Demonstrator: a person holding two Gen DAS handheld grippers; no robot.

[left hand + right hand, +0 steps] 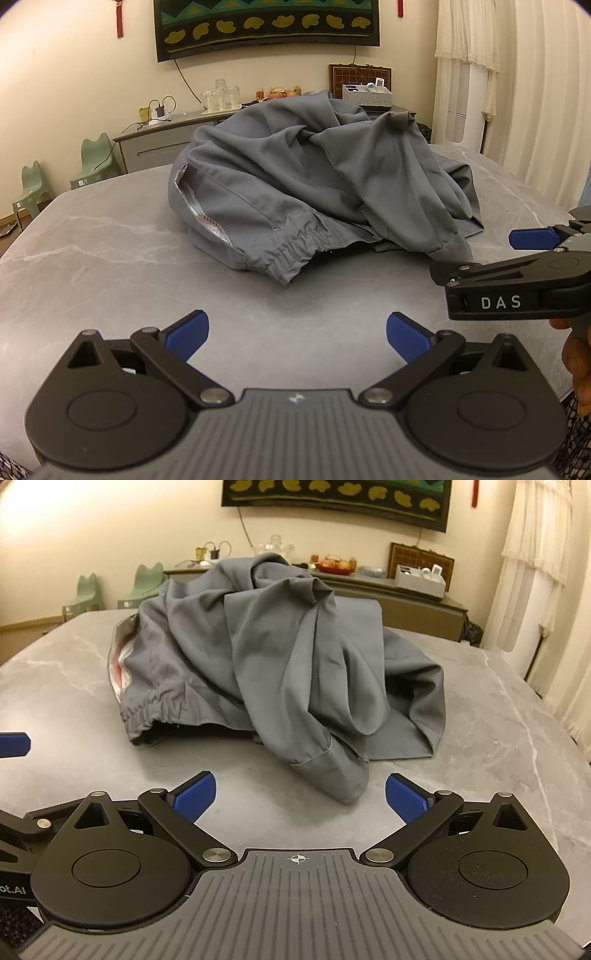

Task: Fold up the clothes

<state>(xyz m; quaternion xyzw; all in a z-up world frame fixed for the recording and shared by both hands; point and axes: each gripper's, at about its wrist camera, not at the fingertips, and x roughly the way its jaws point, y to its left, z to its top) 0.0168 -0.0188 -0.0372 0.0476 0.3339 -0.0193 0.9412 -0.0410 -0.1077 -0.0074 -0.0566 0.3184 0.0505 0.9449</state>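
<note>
Grey fabric is dominating the middle of both views: a crumpled pair of grey trousers (314, 184) is lying heaped on the marbled grey surface (92, 258), with its elastic waistband (291, 254) facing the cameras. In the left wrist view the heap is sitting above and ahead of the left tongs (297, 338), well apart from the blue fingertips (188, 336), with bare surface lying between them. In the right wrist view the trousers (277, 657) are lying closer: one hemmed leg end (332, 775) is draping down toward the lower centre of the frame and is ending near the right tongs (301, 797), just ahead of the gap between the blue pads, without touching them. In the upper right of the left view a speckled grey box (367, 96) is standing on the sideboard (155, 144) and is holding a few small items too small to identify. Both tongs are standing spread wide and are holding nothing. The right tongs (532, 238) are also showing at the right edge of the left view, where only one blue tip can be seen, and a hand (576, 365) is gripping the tool below it.
</note>
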